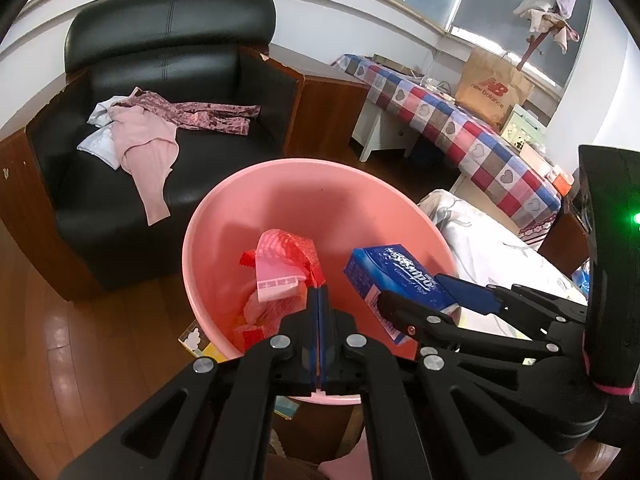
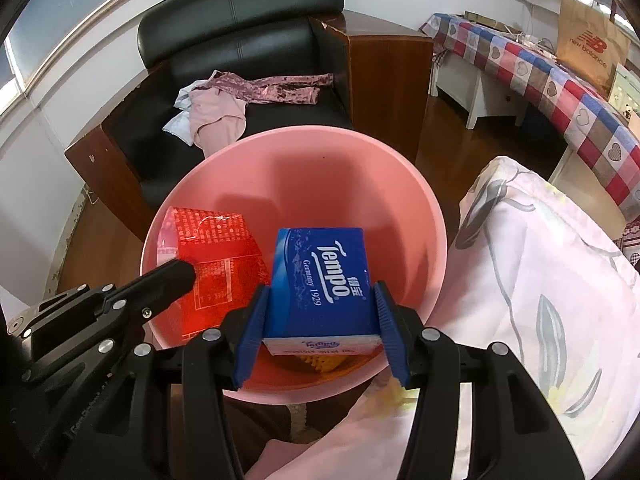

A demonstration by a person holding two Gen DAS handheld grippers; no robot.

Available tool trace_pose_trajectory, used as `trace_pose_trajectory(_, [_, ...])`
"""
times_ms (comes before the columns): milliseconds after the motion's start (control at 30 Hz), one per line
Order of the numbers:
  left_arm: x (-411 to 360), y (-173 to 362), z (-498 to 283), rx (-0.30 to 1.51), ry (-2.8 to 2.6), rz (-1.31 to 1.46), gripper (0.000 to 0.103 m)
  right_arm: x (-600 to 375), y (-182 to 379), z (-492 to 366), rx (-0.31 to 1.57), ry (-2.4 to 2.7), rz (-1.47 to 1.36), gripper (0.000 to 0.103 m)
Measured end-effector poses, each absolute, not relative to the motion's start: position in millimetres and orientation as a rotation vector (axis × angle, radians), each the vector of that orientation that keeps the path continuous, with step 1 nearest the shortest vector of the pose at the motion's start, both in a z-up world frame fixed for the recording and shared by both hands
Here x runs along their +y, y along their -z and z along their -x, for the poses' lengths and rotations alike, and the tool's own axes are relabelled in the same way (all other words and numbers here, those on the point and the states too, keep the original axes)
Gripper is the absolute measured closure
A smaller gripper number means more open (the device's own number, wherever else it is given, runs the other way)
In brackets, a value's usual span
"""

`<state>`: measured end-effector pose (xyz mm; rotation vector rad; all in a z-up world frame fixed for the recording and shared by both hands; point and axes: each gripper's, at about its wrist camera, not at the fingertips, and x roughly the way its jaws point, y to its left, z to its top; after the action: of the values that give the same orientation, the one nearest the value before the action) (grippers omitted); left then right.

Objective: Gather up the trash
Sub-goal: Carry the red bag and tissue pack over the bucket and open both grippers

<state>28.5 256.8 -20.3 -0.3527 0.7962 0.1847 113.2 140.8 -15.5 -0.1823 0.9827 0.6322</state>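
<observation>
A pink plastic basin (image 1: 280, 204) (image 2: 320, 168) sits below both grippers. My left gripper (image 1: 319, 296) is shut on a red and pink wrapper (image 1: 286, 264), held over the basin; the wrapper also shows in the right wrist view (image 2: 212, 248). My right gripper (image 2: 320, 312) is shut on a blue Tempo tissue pack (image 2: 320, 280), held over the basin's near right side; the pack also shows in the left wrist view (image 1: 394, 276). More red and yellow scraps (image 1: 256, 320) lie at the basin's bottom.
A black leather armchair (image 1: 168, 80) with pink clothes (image 1: 148, 136) stands behind the basin. A floral cushion (image 2: 540, 300) is at the right. A table with a checked cloth (image 1: 460, 120) and a paper bag (image 1: 492, 88) stands far right. A small card (image 1: 196, 340) lies on the wood floor.
</observation>
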Motion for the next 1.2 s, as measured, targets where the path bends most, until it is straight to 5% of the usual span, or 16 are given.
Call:
trace_pose_trajectory(800, [258.7,26.8,-32.1,0.833,-0.222,0.335,0.099,136.7,16.9,-113.5,0.991,-0.64,0.168,0.05])
trace_pose_trajectory(1200, [260.3,22.7,-26.8,0.828,-0.248,0.33,0.086,133.2,11.2,-112.2,0.984,-0.651,0.149,0.05])
